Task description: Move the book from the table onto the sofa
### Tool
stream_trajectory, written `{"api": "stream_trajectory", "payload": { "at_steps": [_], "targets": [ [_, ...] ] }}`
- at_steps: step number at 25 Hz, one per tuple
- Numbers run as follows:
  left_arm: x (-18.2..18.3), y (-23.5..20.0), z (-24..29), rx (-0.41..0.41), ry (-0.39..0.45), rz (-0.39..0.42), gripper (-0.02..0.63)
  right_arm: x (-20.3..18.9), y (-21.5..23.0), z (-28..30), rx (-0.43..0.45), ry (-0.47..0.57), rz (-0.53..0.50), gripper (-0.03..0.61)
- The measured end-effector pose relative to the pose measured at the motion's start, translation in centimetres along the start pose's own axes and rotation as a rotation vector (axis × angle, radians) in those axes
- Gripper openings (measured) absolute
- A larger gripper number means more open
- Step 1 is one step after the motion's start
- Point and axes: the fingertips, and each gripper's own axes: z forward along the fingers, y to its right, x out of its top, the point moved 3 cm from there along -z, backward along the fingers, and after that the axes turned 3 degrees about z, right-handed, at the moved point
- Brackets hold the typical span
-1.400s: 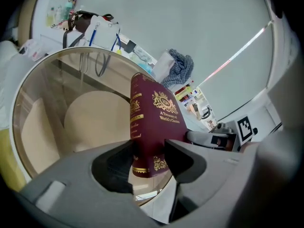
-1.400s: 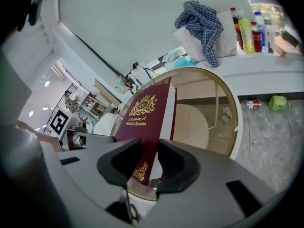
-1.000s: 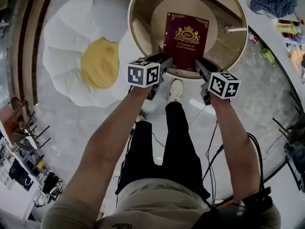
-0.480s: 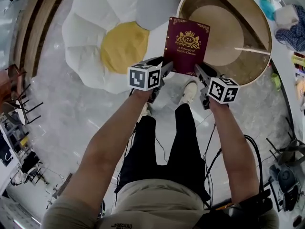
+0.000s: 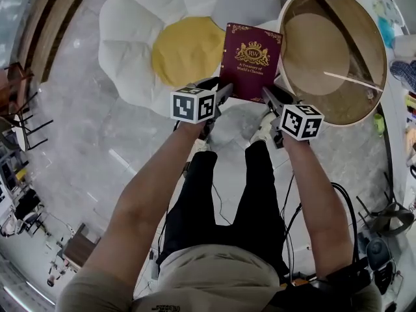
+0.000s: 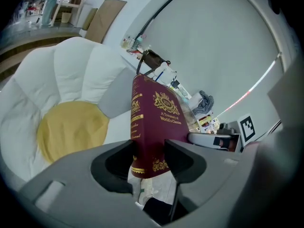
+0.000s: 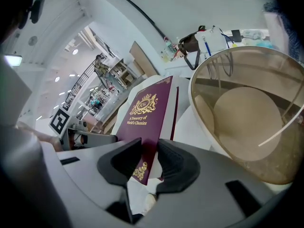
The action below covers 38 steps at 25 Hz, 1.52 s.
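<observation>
A dark red hardcover book (image 5: 250,60) with gold print is held in the air between the two grippers, over the gap between sofa and table. My left gripper (image 5: 223,93) is shut on its lower left corner, and my right gripper (image 5: 266,96) is shut on its lower right corner. The left gripper view shows the book (image 6: 154,120) standing upright between the pads of the left gripper (image 6: 149,159). In the right gripper view the book (image 7: 145,110) is pinched by the right gripper (image 7: 145,164). The sofa (image 5: 130,38) is a white flower shape with a yellow centre (image 5: 188,47). The round table (image 5: 374,103) lies to the right.
The person's legs and shoes (image 5: 263,132) stand on the grey marble floor below the book. Cables (image 5: 289,200) trail on the floor. A cluttered white counter (image 5: 406,77) runs along the right. Wooden steps (image 5: 45,18) and a dark chair (image 5: 16,109) are at the left.
Both grippers have carried the book leftward off the table. In the head view the table has slid to the right and the sofa has come under the book's left side.
</observation>
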Motion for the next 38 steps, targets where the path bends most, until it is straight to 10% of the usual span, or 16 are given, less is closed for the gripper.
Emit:
{"api": "stream_trajectory", "payload": {
  "at_steps": [30,38],
  "targets": [
    [-14.0,-17.0,10.4,-0.055,-0.058,-0.223,0.204,-12.1,6.5,17.4,-0.073,-0.238,-0.090,0.117],
    [-15.1,-16.0,12.3,0.019,-0.122,-0.151,0.205,-12.0,7.6,16.7,-0.106,-0.241,-0.113,0.110]
  ]
}}
